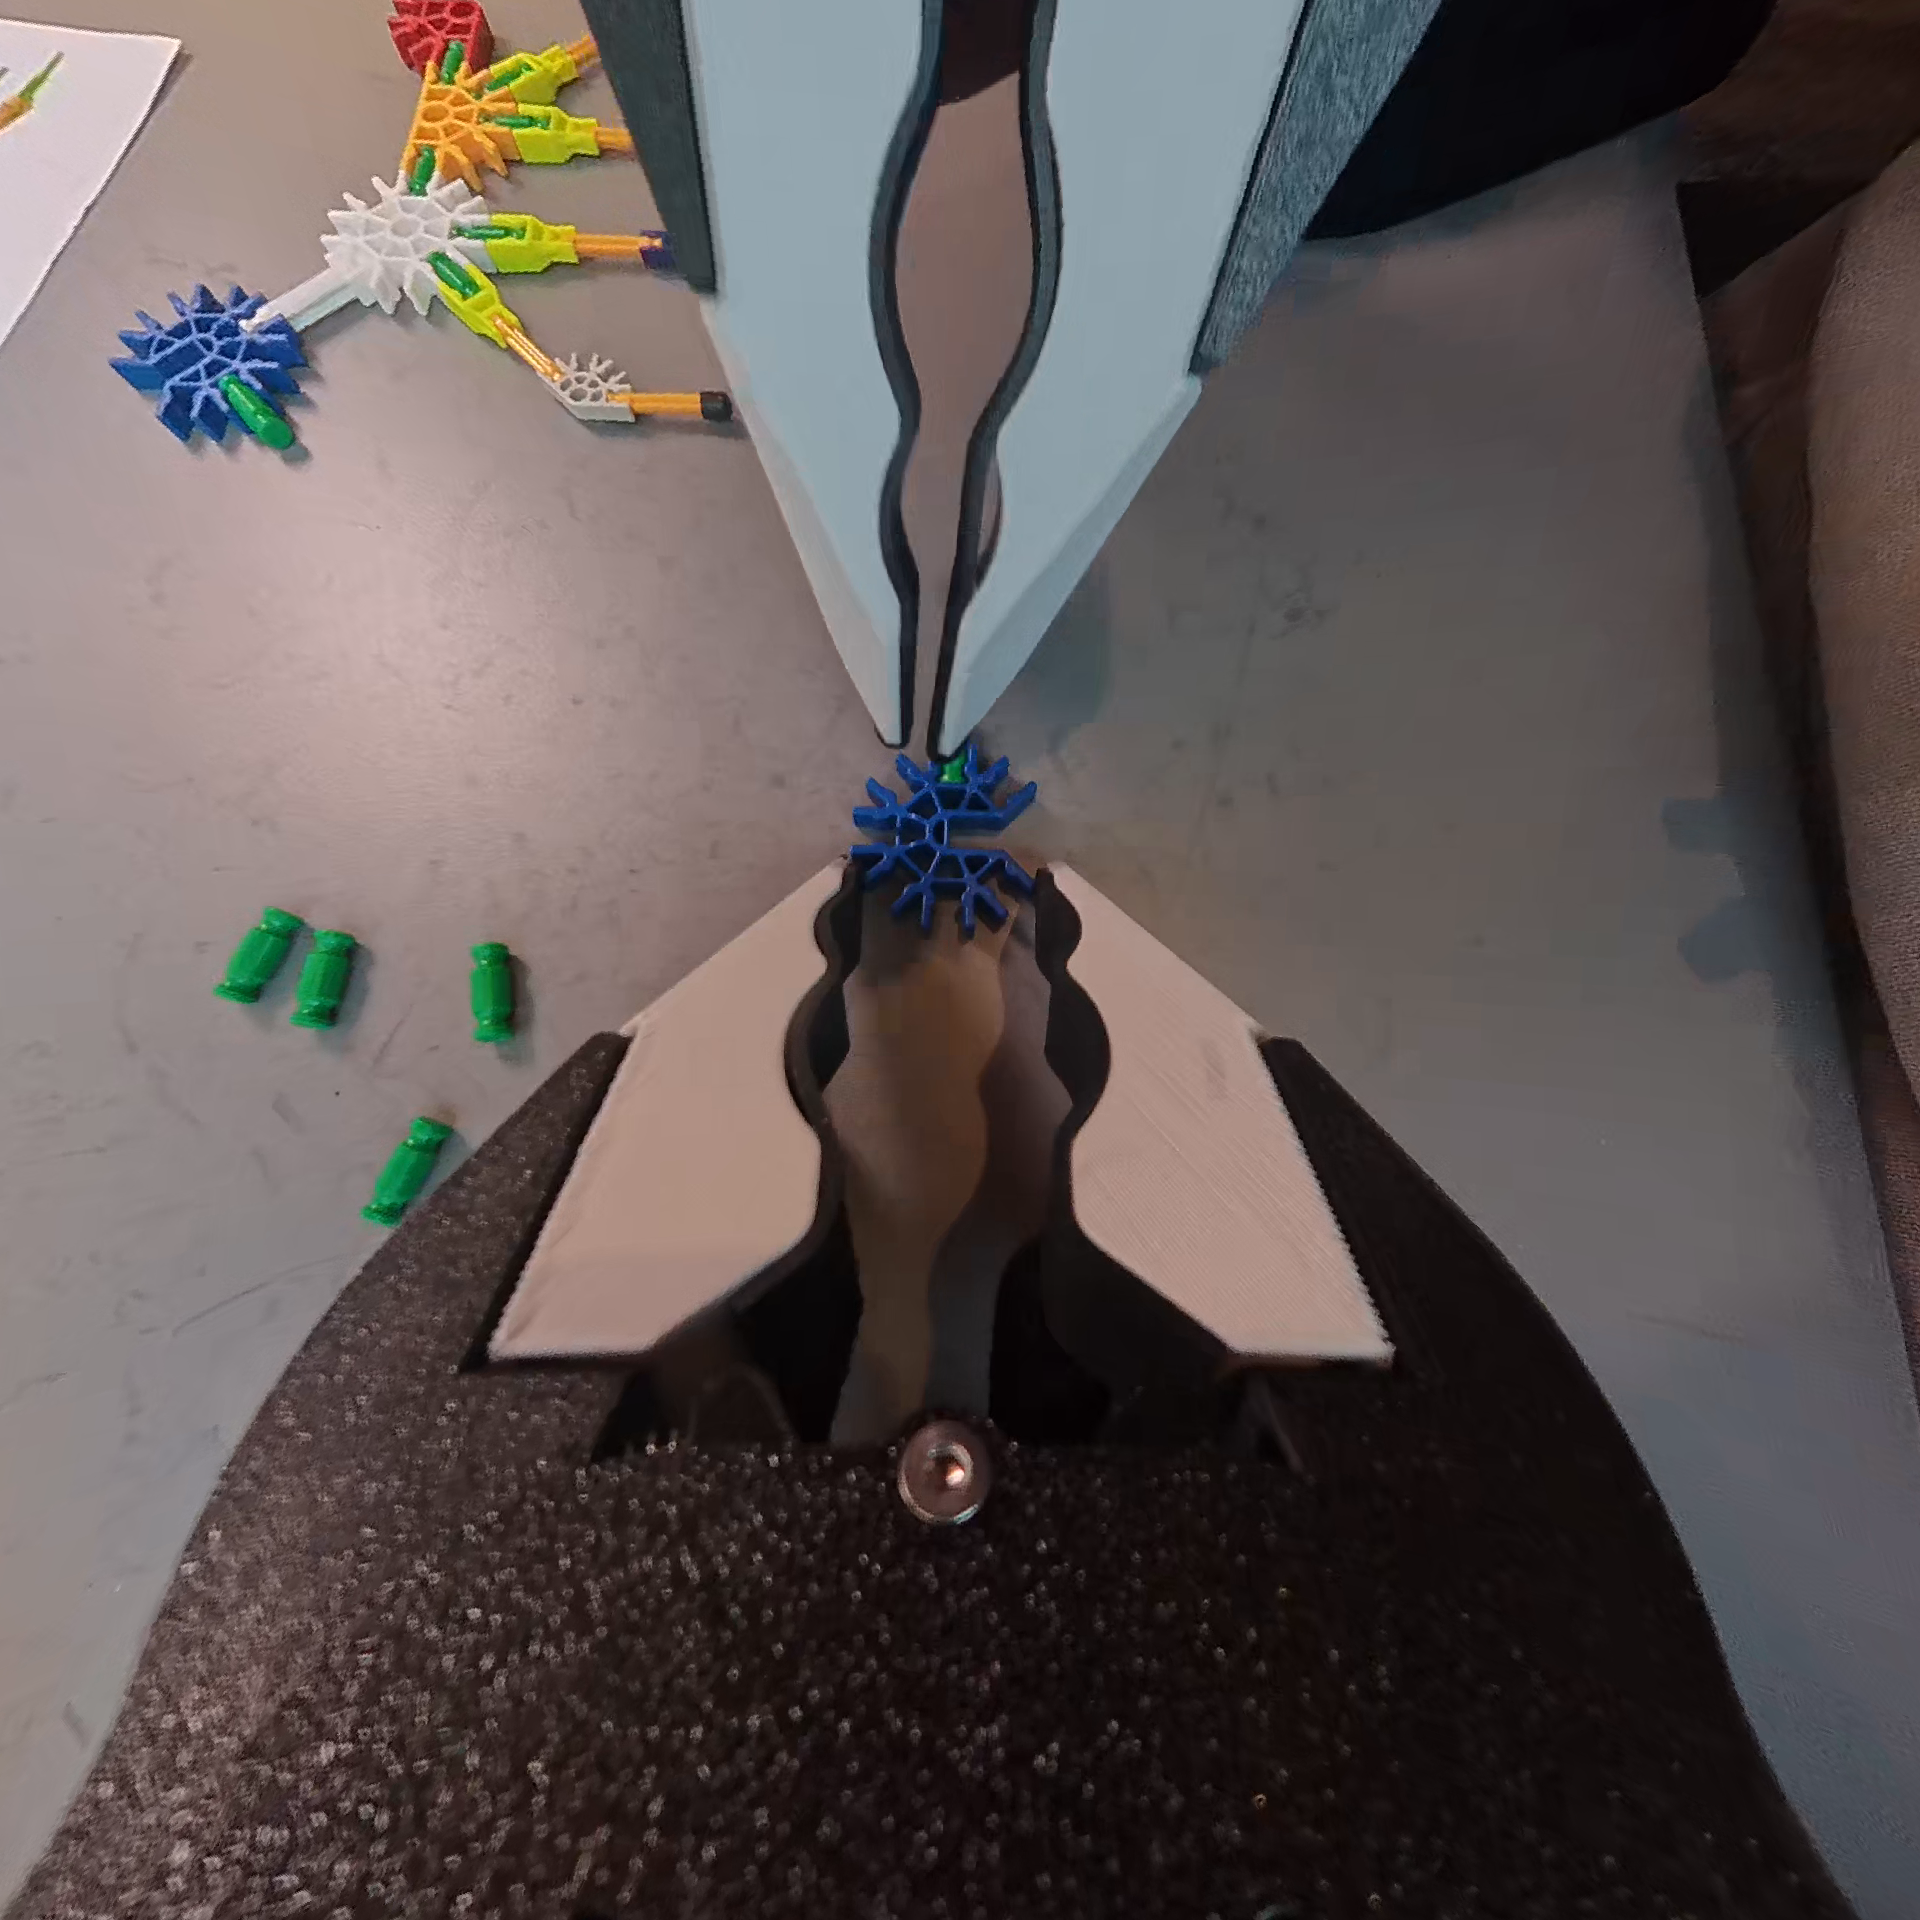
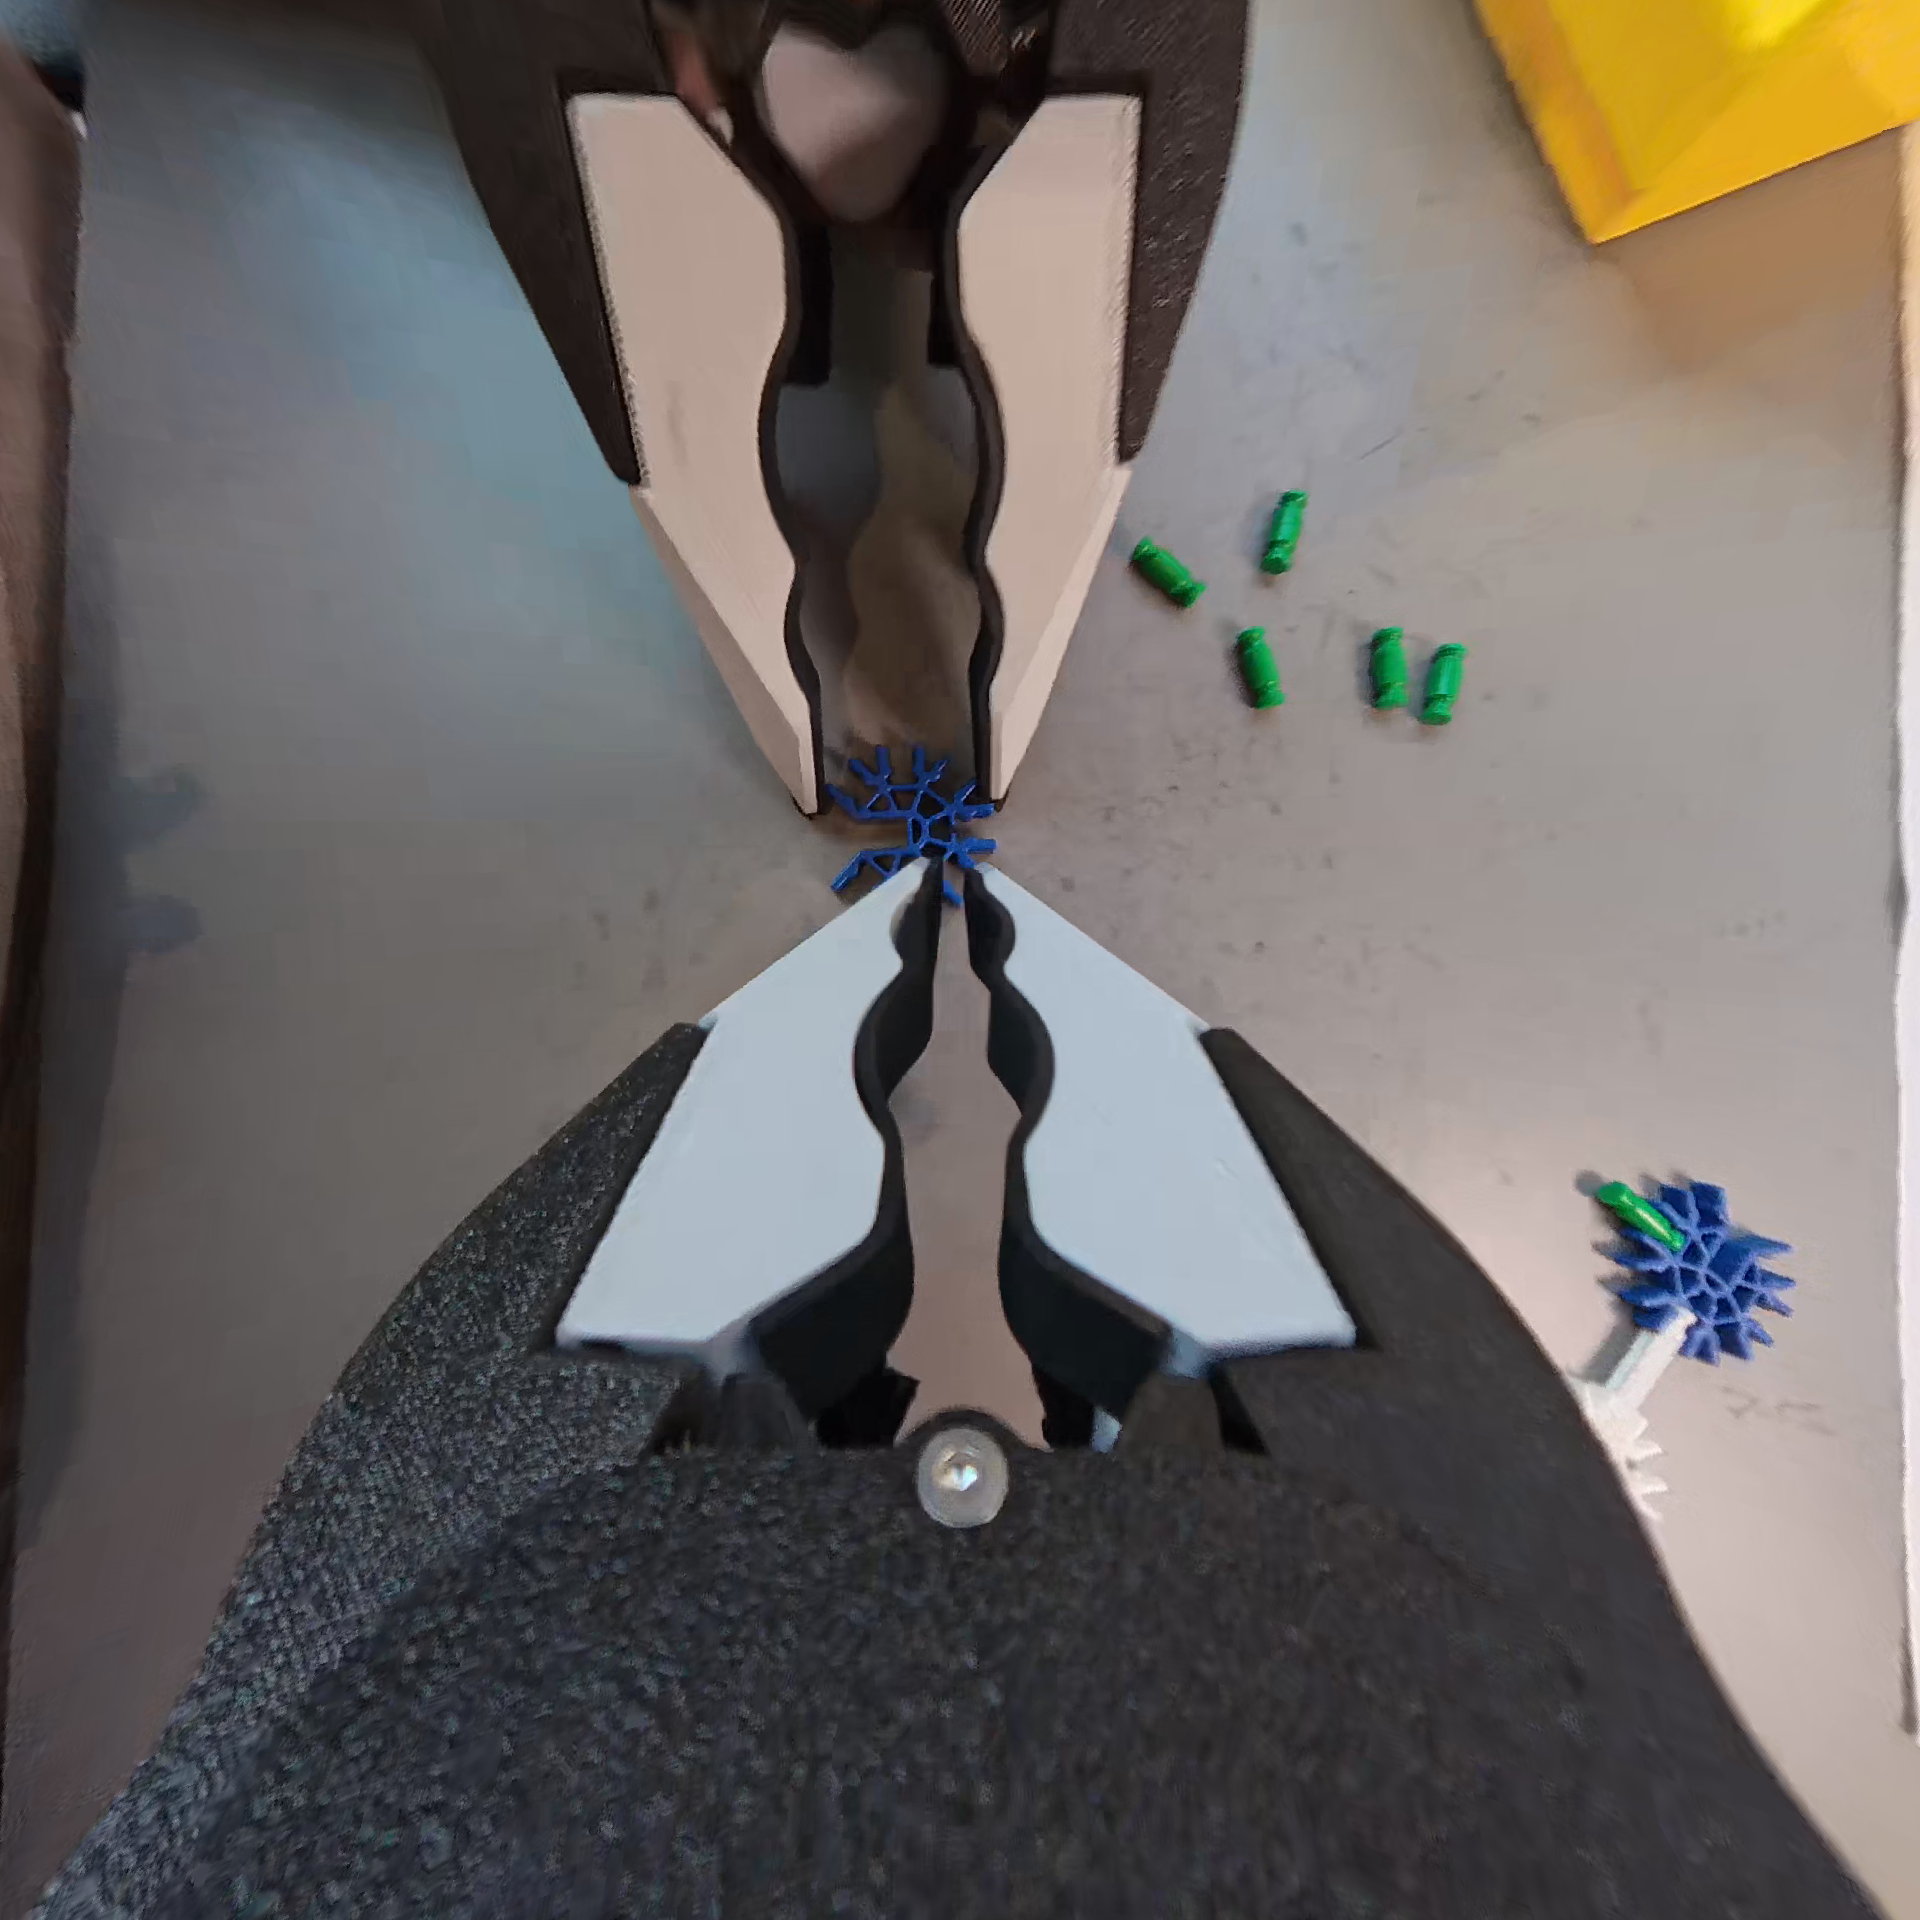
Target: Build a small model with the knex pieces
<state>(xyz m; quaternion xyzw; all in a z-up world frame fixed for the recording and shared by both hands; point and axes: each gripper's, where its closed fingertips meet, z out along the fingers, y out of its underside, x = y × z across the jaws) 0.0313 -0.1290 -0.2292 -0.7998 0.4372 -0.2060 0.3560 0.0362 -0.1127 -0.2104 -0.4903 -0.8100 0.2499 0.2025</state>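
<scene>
My left gripper (image 1: 945, 883), with beige fingers, is shut on a blue snowflake-shaped connector (image 1: 940, 847) and holds it flat just above the grey table (image 1: 416, 675). My right gripper (image 2: 951, 881), with pale blue fingers, faces it tip to tip. It is shut on a short green rod (image 1: 951, 771) whose end sits at the connector's far edge. In the left wrist view the right gripper (image 1: 920, 743) comes in from the top. In the right wrist view the left gripper (image 2: 906, 805) comes in from the top, holding the connector (image 2: 914, 821); the rod is hidden there.
A built chain of red, orange, white (image 1: 400, 249) and blue (image 1: 208, 358) connectors with yellow-green links lies at the far left. Several loose green rods (image 1: 322, 977) (image 2: 1382, 665) lie on the table. There is a yellow box (image 2: 1683, 94), a white sheet (image 1: 62, 135) and brown fabric (image 1: 1829, 727) past the table edge.
</scene>
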